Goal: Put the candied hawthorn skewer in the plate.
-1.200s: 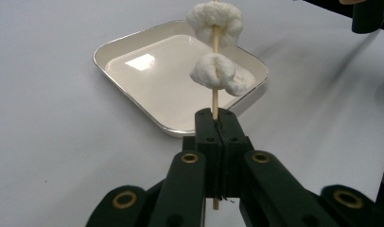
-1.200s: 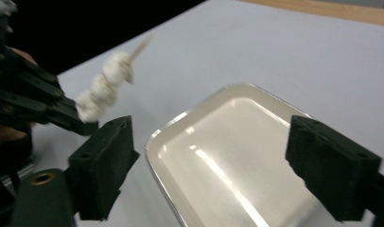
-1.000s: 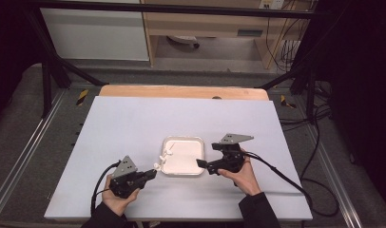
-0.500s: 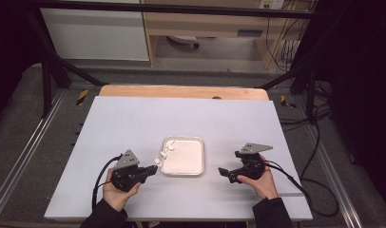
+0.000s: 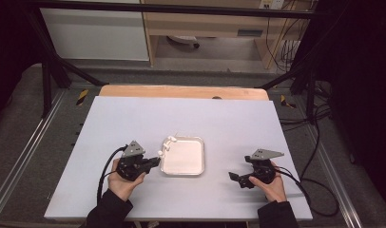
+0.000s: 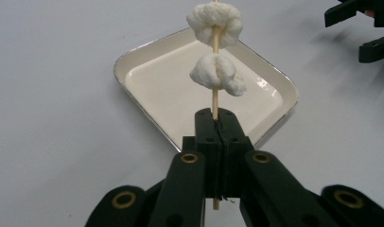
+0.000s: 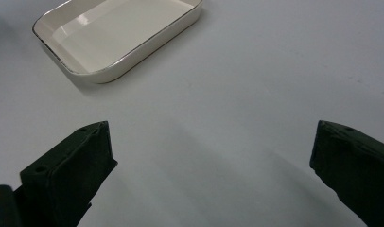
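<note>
Thin wooden skewer (image 6: 214,101), lumpy white pieces (image 6: 216,74)

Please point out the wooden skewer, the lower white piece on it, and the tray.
wooden skewer (image 6: 215,100): left gripper view, bare stick above the jaws.
lower white piece (image 6: 217,74): left gripper view, middle of the lump.
tray (image 5: 184,156): high view, its bare floor.

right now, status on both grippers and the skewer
Left gripper jaws shut on skewer, two white pieces on it, over tray. Right gripper jaws open, empty, off to the side. Nothing in the way.
</note>
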Motion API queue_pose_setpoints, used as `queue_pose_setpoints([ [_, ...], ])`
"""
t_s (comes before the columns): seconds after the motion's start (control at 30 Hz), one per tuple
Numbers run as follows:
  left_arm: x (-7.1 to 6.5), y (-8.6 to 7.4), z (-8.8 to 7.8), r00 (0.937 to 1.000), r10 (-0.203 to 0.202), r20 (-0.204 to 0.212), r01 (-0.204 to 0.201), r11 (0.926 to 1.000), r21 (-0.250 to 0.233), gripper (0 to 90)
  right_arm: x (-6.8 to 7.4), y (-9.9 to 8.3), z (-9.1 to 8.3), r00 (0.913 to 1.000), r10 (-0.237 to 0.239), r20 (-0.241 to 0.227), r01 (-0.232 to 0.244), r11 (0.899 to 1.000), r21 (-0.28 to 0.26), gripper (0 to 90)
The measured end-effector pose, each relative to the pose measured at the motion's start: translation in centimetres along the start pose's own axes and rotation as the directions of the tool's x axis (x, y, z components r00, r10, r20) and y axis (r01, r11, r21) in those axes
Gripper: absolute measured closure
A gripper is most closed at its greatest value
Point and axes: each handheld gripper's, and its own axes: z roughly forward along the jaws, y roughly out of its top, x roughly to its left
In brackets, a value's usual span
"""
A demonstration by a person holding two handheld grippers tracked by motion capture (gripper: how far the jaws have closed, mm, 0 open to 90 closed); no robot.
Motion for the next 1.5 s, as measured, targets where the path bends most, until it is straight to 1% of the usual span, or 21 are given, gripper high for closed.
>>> queue_pose_setpoints([
  [0.17,0.3,0.4,1.2,0.9999,-0.012,-0.012,0.012,0.9998,0.017,88.8,-0.3,-0.5,-0.4,0.9997,0.011,0.02,-0.011,1.0,0.002,0.9],
  [0.2,0.3,0.4,1.5,0.9997,-0.017,-0.016,0.018,0.9997,0.02,88.8,-0.3,-0.6,-0.5,0.9997,0.004,0.023,-0.004,1.0,0.003,0.9],
  [0.4,0.1,0.9,2.7,0.9996,-0.02,-0.019,0.021,0.9987,0.047,88.8,-0.6,-0.9,-1.0,0.9996,0.018,0.022,-0.018,1.0,-0.011,0.9],
  [0.57,-0.3,1.1,3.9,0.9993,-0.007,-0.036,0.01,0.997,0.077,88.8,-0.6,-1.0,-1.1,0.9997,0.016,0.02,-0.015,1.0,-0.012,0.9],
  [0.73,-0.7,1.0,4.9,0.9986,0.008,-0.052,-0.003,0.9946,0.104,88.8,-0.6,-1.0,-1.1,0.9997,0.014,0.019,-0.014,1.0,-0.009,0.9],
  [1.0,-1.2,0.3,6.1,0.9975,0.027,-0.066,-0.016,0.9874,0.157,88.8,-0.6,-1.2,-1.1,0.9996,0.021,0.016,-0.021,1.0,-0.002,0.9],
  [1.03,-1.3,0.3,6.3,0.9975,0.022,-0.067,-0.011,0.9871,0.159,88.8,-0.6,-1.2,-1.0,0.9996,0.021,0.018,-0.021,1.0,-0.001,0.9],
  [1.1,-1.3,0.3,6.6,0.9974,0.024,-0.068,-0.012,0.9859,0.167,88.7,-0.6,-1.2,-1.0,0.9997,0.018,0.018,-0.018,1.0,-0.001,0.9],
  [1.17,-1.4,0.3,6.9,0.9963,0.031,-0.08,-0.017,0.9842,0.176,88.7,-0.6,-1.2,-1.0,0.9997,0.015,0.02,-0.015,1.0,0.0,0.9],
  [1.27,-1.6,0.2,7.2,0.996,0.032,-0.084,-0.016,0.9828,0.184,88.7,-0.6,-1.2,-1.0,0.9996,0.019,0.019,-0.019,1.0,-0.002,0.9],
  [1.5,-1.8,0.2,7.4,0.9946,0.04,-0.096,-0.023,0.9839,0.177,87.9,-0.5,-1.2,-0.9,0.9997,0.017,0.016,-0.017,1.0,0.005,0.9],
])
